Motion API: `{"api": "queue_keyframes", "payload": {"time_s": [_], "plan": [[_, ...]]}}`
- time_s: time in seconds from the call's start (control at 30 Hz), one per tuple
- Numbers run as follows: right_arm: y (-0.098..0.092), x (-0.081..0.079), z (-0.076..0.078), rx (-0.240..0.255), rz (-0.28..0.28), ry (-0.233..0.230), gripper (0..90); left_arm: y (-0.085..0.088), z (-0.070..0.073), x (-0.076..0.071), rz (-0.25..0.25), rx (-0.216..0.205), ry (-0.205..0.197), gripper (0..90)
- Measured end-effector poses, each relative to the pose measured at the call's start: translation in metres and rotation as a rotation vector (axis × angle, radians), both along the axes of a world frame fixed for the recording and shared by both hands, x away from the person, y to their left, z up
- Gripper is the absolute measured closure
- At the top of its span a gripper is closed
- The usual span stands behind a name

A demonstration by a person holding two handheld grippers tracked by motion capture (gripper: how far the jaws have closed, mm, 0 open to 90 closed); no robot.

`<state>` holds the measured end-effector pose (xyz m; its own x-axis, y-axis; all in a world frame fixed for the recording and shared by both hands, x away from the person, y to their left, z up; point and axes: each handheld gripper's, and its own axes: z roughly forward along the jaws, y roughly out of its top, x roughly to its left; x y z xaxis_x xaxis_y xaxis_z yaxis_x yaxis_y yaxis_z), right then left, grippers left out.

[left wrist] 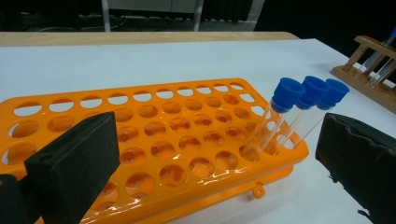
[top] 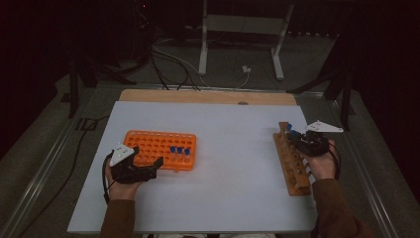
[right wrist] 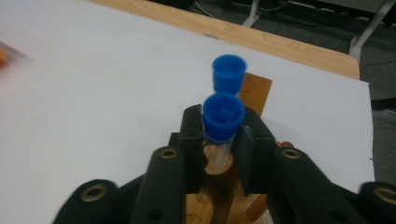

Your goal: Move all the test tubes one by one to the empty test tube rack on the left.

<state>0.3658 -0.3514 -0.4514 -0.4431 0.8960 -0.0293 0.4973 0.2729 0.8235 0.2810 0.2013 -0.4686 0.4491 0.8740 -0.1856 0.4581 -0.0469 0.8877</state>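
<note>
An orange tube rack (top: 148, 144) (left wrist: 154, 116) lies left of centre on the white table, with three blue-capped test tubes (top: 180, 150) (left wrist: 303, 100) leaning at its right end. My left gripper (top: 156, 166) (left wrist: 212, 142) stands open at the rack's near edge, one jaw on each side of the rack's corner, gripping nothing. A wooden tube rack (top: 292, 168) (right wrist: 254, 91) lies at the right. My right gripper (top: 297, 139) (right wrist: 222, 140) is shut on a blue-capped tube (right wrist: 223, 116) that stands in a hole of this rack. A second capped tube (right wrist: 229, 73) stands just behind it.
The white tabletop (top: 233, 148) is bordered at the far side by a wooden edge (top: 208, 96). On the floor beyond are a white frame stand (top: 203, 54) and cables (top: 173, 59). The wooden rack (left wrist: 369, 79) is far off in the left gripper view.
</note>
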Motion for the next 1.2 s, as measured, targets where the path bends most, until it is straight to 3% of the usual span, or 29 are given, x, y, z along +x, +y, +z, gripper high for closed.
{"api": "queue_keyframes", "payload": {"time_s": [0.17,0.67,0.97,1.2], "plan": [[0.007,0.0,0.0,-0.037,0.008,-0.008,75.3,-0.001,-0.001,0.0,-0.001,0.004,0.004,0.6],[0.004,0.0,0.0,-0.014,0.004,0.018,76.7,-0.001,0.0,-0.001,0.007,0.007,0.003,0.6],[0.001,-0.007,0.012,-0.008,-0.002,-0.027,76.7,-0.002,-0.001,-0.001,0.004,0.01,0.007,0.6],[-0.001,-0.01,0.022,-0.006,0.004,-0.032,76.7,-0.003,-0.002,-0.001,0.004,0.012,0.009,0.6]]}}
